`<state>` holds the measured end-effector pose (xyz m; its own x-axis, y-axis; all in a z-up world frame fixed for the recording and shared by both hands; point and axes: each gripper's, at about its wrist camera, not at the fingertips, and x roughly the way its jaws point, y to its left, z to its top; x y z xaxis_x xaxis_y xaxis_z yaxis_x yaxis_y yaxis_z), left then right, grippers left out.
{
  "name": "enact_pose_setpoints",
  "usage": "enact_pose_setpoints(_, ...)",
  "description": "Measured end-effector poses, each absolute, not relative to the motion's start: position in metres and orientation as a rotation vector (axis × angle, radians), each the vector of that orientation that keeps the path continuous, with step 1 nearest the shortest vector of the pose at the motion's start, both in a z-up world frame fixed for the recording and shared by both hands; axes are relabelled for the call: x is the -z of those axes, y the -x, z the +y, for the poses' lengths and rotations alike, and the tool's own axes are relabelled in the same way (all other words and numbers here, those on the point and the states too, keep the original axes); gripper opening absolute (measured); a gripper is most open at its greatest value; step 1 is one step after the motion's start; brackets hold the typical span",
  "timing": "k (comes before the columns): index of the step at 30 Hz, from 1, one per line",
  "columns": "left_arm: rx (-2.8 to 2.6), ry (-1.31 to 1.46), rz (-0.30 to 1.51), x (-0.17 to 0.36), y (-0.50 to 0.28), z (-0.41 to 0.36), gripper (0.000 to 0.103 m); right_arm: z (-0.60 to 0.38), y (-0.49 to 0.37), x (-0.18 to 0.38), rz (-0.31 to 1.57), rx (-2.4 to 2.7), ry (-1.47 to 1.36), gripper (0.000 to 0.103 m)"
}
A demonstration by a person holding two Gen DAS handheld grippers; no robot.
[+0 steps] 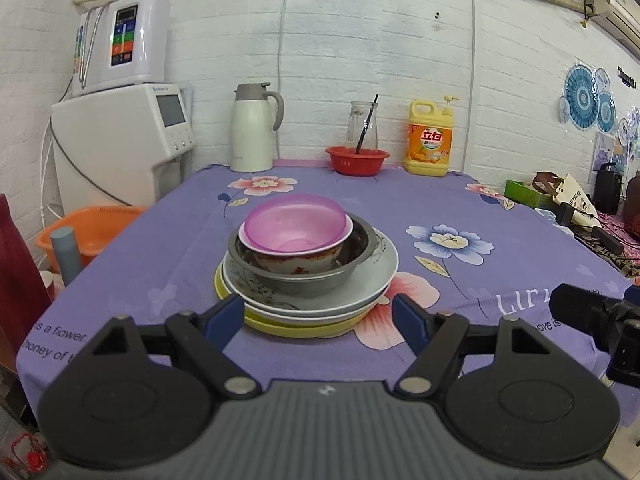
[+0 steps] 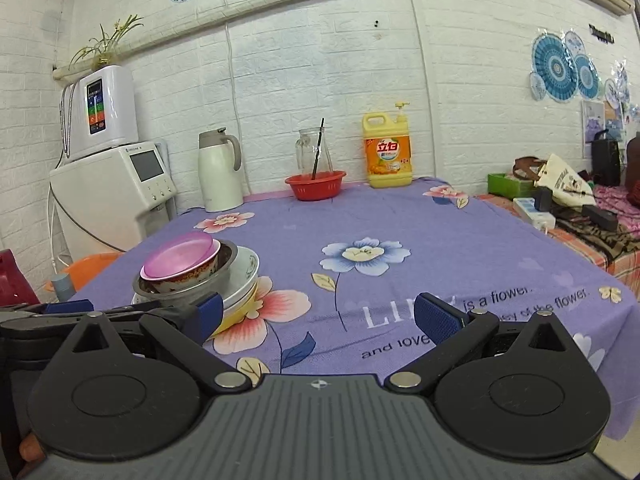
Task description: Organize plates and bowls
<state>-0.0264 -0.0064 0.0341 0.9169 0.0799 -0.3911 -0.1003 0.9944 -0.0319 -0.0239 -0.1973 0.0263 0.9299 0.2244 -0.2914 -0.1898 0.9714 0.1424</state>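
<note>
Bright even indoor light, soft shadows, sharp focus, fisheye-bent edges.

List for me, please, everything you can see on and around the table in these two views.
pink bowl: 1, translucent pink, top of the stack
patterned bowl: 1, white with red pattern, under the pink bowl
metal bowl: 1, grey, holding the patterned bowl
white plate: 1, white, under the metal bowl
yellow plate: 1, yellow, bottom of the stack
tablecloth: 1, purple, floral, over the table
thermos jug: 1, cream, back left
red basket: 1, red, back centre
glass jar: 1, clear, behind the basket
detergent bottle: 1, yellow, back right
water dispenser: 1, white, left of the table
orange basin: 1, orange, left, below the table's edge
left tongs: open, empty, before the stack
right tongs: open, empty, right of the stack
</note>
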Motion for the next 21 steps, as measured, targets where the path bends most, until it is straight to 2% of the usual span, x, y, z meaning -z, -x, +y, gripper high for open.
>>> enact_pose_setpoints(10, -0.089, 0.054, 0.428, -0.027, 0.023, -0.007, 0.075, -0.197, 0.014, -0.01, 0.396, -0.229, -0.128, 0.103)
enact_pose_setpoints(21, -0.044, 0.057, 0.406, -0.025, 0.027, -0.011, 0.075, -0.198, 0.017, -0.009, 0.409, -0.241, -0.143, 0.103)
